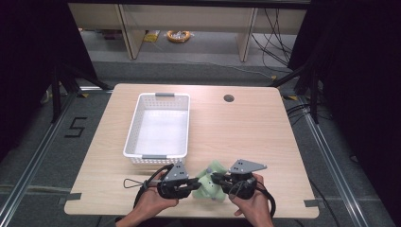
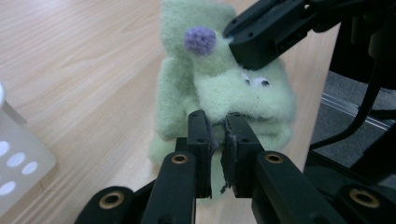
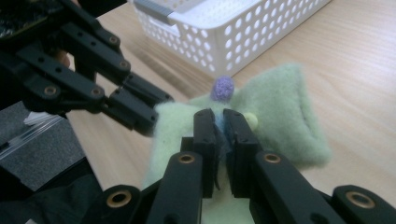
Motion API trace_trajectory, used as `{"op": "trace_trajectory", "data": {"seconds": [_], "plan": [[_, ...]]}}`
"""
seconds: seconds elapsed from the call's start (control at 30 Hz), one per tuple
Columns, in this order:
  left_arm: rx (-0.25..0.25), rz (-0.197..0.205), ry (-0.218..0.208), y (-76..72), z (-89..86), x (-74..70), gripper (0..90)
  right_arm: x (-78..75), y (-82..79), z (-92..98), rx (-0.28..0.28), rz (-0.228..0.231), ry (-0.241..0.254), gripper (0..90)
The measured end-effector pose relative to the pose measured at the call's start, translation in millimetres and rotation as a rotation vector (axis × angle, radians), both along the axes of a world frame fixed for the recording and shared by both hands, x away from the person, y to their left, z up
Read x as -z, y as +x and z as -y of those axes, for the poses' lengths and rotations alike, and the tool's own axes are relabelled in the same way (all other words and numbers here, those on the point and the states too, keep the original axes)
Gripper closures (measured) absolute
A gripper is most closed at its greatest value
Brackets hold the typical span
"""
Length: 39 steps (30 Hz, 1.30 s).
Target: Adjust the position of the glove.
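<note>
Pale green plush toy (image 1: 208,182) with a purple nose and small googly eyes, lying on the wooden table (image 1: 246,132) near its front edge, just in front of the white perforated basket (image 1: 159,125) and a little to its right, not touching it. Held from both sides at once.

Left gripper (image 1: 193,183) reaching in from the left, its fingers (image 2: 201,140) drawn together and clamped on a fold of the toy's green fabric just below the face; pinched cloth visible between the pads in the left gripper view. Right gripper (image 1: 215,178) coming in from the right, its fingers (image 3: 205,135) likewise pressed together, nipping a bit of plush close behind the purple nose (image 3: 222,87), with a thin strip of fabric caught in the narrow gap. Tips of the two grippers near one another over the toy, apart rather than touching, as far as can be told.

Toy lying flat and rumpled between the two grips, one broad green flap spread out toward the basket side in the right gripper view. A hand (image 1: 151,203) behind the left gripper and another hand (image 1: 253,205) behind the right, both entering from the bottom of the high view. Black cable (image 1: 137,183) looping on the table to the left of the left gripper. Round hole (image 1: 229,98) in the table near the far right corner, well apart from everything else.
</note>
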<state>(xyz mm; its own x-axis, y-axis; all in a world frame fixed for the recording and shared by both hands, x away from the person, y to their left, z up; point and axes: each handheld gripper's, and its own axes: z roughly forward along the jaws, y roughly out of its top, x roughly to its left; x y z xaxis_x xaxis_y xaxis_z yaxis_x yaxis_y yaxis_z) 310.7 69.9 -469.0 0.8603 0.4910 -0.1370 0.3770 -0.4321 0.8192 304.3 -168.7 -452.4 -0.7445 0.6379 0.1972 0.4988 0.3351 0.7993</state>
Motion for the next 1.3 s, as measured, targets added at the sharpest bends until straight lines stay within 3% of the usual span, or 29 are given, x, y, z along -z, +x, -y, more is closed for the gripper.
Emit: {"op": "trace_trajectory", "data": {"seconds": [0.03, 0.13, 0.27, 0.37, 0.43, 0.5, 0.53, 0.6, 0.67, 0.7, 0.8, 0.83, 0.93, 0.97, 1.0, 1.03, 1.1, 1.27, 1.3], "plan": [[0.019, 0.015, 0.017, 0.2, -1.4, -0.4, 81.6, 2.5, -2.4, -0.2, -0.006, 0.002, -0.001, 84.4], [0.032, 0.001, 0.019, -1.2, -1.1, 2.8, 81.6, 10.0, -9.0, -1.2, 0.009, -0.031, 0.001, 84.1], [0.033, -0.019, 0.040, 3.3, -3.0, 7.5, 81.6, 19.9, -10.5, -2.1, 0.008, -0.078, -0.004, 83.0], [0.011, -0.034, 0.039, 6.3, -5.3, 11.1, 81.6, 23.9, -9.4, -1.8, 0.004, -0.084, -0.019, 82.0], [0.005, -0.041, 0.046, 8.2, -7.0, 12.3, 81.5, 25.3, -7.4, -1.1, -0.027, -0.093, -0.005, 79.7], [0.002, -0.051, 0.028, 9.6, -7.1, 13.9, 81.5, 23.2, -7.5, 1.2, -0.011, -0.074, -0.020, 76.5], [0.015, -0.042, 0.042, 10.8, -8.1, 13.5, 81.4, 21.6, -6.9, 2.4, -0.032, -0.085, -0.012, 74.9], [0.012, -0.047, 0.042, 10.1, -8.0, 13.7, 81.4, 18.5, -6.2, 7.1, -0.030, -0.054, -0.012, 73.6], [0.009, -0.056, 0.041, 9.6, -7.6, 13.7, 81.3, 14.1, -7.9, 12.8, -0.008, -0.078, -0.016, 72.6], [0.006, -0.056, 0.038, 9.6, -7.5, 13.9, 81.3, 13.8, -5.6, 17.9, -0.006, -0.038, -0.043, 72.4], [0.012, -0.050, 0.037, 10.7, -7.7, 14.2, 81.1, 16.1, -6.1, 27.6, 0.029, -0.052, -0.078, 71.3], [0.014, -0.048, 0.043, 11.2, -8.1, 14.2, 81.1, 18.3, -3.7, 31.6, 0.022, -0.033, -0.097, 71.0], [0.017, -0.045, 0.049, 11.4, -8.2, 14.4, 81.1, 22.0, -1.6, 37.9, 0.034, -0.060, -0.113, 69.2], [0.014, -0.050, 0.040, 11.0, -7.6, 14.6, 81.1, 24.2, -0.6, 38.8, 0.023, -0.091, -0.079, 69.3], [0.014, -0.051, 0.036, 11.0, -7.4, 14.8, 81.1, 25.2, -1.7, 38.5, 0.043, -0.119, -0.080, 69.2], [0.015, -0.050, 0.036, 11.3, -7.3, 14.9, 81.0, 26.9, 0.3, 39.2, 0.033, -0.099, -0.106, 68.5], [0.018, -0.045, 0.057, 12.6, -8.4, 14.9, 81.1, 30.2, 2.4, 38.8, 0.032, -0.120, -0.117, 68.3], [0.015, -0.059, 0.036, 12.1, -7.3, 15.6, 81.2, 38.4, 7.8, 36.1, 0.014, -0.158, -0.122, 67.9], [0.012, -0.060, 0.039, 12.0, -7.3, 15.3, 81.2, 42.0, 8.3, 34.2, 0.012, -0.148, -0.103, 70.5]]}}
